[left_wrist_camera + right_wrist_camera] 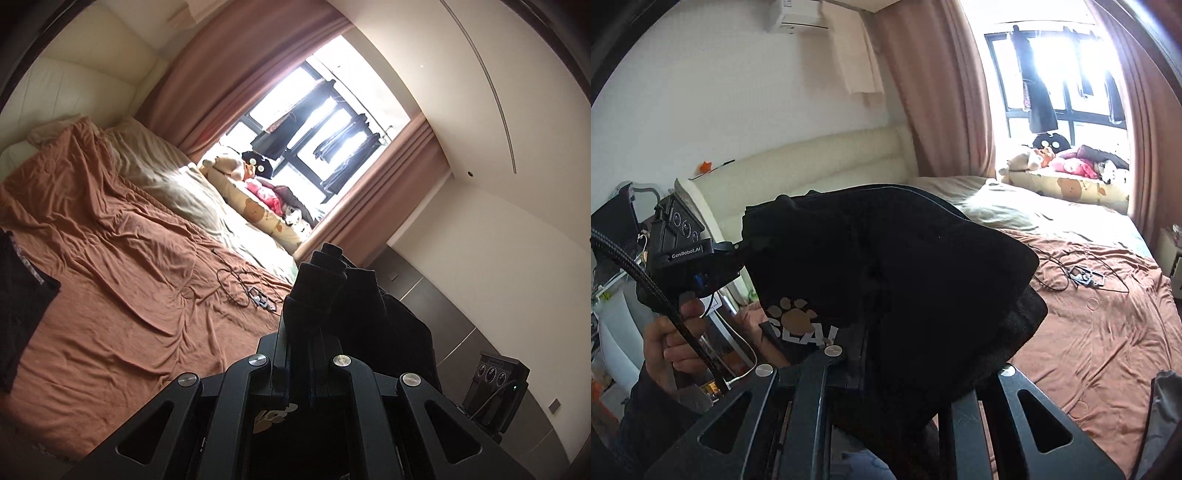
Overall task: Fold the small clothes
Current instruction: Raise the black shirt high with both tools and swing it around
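A black garment (905,266) with a tan paw print and white lettering (798,317) hangs in the air above the brown bed sheet (1089,350). In the right wrist view it drapes over my right gripper (886,306) and hides the fingers, which are closed on the cloth. My left gripper (744,242), held by a person's hand (672,332), pinches the garment's left corner. In the left wrist view my left gripper (327,271) is shut on the black cloth (388,317), which falls off to the right. The right gripper's body (495,380) shows at lower right.
A second dark garment (22,295) lies at the bed's left edge. A thin cable with a small device (251,291) rests mid-bed. Pillows and soft toys (1067,166) line the window side. A padded headboard (820,158), curtains and a grey cloth (1163,410) border the space.
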`<state>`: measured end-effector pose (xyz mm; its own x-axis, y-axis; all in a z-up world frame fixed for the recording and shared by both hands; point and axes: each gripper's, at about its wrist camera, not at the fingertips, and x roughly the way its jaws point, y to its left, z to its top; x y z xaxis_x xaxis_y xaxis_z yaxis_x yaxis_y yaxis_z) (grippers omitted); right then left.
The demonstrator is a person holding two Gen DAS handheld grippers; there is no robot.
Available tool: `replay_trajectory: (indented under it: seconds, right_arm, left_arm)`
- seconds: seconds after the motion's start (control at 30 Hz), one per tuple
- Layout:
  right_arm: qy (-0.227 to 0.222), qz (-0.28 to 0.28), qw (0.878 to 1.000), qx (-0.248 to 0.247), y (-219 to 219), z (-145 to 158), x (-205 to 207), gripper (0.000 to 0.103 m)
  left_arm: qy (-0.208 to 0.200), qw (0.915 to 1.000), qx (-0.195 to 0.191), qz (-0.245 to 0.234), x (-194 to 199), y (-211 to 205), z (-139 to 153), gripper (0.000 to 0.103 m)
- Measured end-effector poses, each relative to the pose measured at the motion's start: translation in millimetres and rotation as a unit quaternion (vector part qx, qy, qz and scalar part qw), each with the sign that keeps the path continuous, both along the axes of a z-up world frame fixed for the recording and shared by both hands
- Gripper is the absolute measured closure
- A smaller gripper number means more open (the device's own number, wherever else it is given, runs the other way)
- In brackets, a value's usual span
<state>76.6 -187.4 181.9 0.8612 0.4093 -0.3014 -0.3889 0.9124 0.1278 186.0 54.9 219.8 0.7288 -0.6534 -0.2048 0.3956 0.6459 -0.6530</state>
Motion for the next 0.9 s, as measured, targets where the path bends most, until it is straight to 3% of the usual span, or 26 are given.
replay_trajectory:
  seconds: [0.5,0.67,0.9]
  right_arm:
    - [-0.030,0.083,0.995,-0.053,41,12,12,0.092]
    - [-0.033,0.113,0.991,-0.064,53,14,21,0.092]
    - [-0.025,0.149,0.986,-0.073,68,10,46,0.092]
  left_arm:
    - [-0.040,0.9963,-0.016,0.074,-95,118,27,0.097]
    - [-0.053,0.9934,-0.038,0.094,-119,162,23,0.097]
    - [-0.046,0.9893,-0.042,0.132,-136,217,14,0.097]
